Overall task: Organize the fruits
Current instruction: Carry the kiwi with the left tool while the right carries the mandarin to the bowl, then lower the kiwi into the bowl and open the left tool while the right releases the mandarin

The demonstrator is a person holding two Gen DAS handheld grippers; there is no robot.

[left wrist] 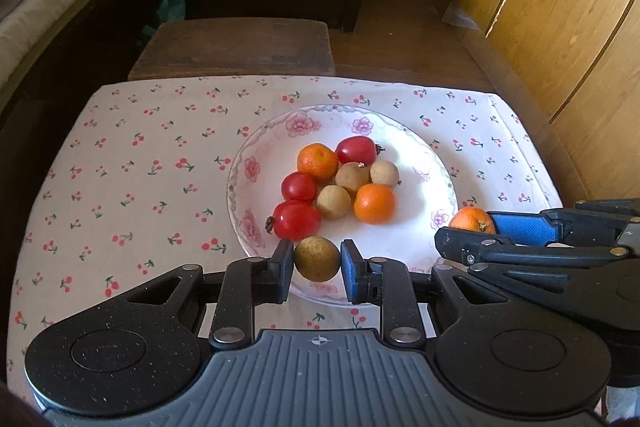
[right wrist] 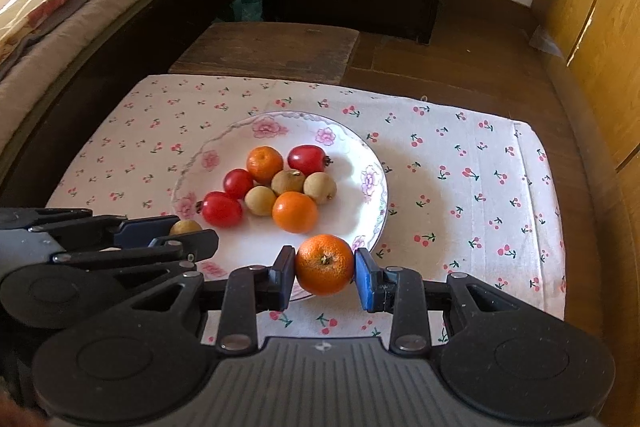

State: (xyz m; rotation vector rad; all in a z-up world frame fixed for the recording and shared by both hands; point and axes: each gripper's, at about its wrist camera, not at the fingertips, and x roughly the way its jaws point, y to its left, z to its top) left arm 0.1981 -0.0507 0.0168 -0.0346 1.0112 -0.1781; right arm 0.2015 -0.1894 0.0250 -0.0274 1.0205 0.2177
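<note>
We've got the floral plate (left wrist: pixel 434 183) on the cherry cloth (left wrist: pixel 132 167), fruit piled mid-plate. Left gripper (left wrist: pixel 317 261) clamps a brown longan (left wrist: pixel 317 259); right gripper (right wrist: pixel 325 265) clamps a mandarin (right wrist: pixel 325 264), both over the near rim. We'd lower each beside its own kind w/o knocking neighbours, then let go.

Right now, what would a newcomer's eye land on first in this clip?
Two fruits held over the near rim of the flowered plate: the left tool clamps a brown longan, and the right tool clamps a small orange. Behind them, red, orange and tan fruits cluster mid-plate on the cherry-print cloth.
</note>
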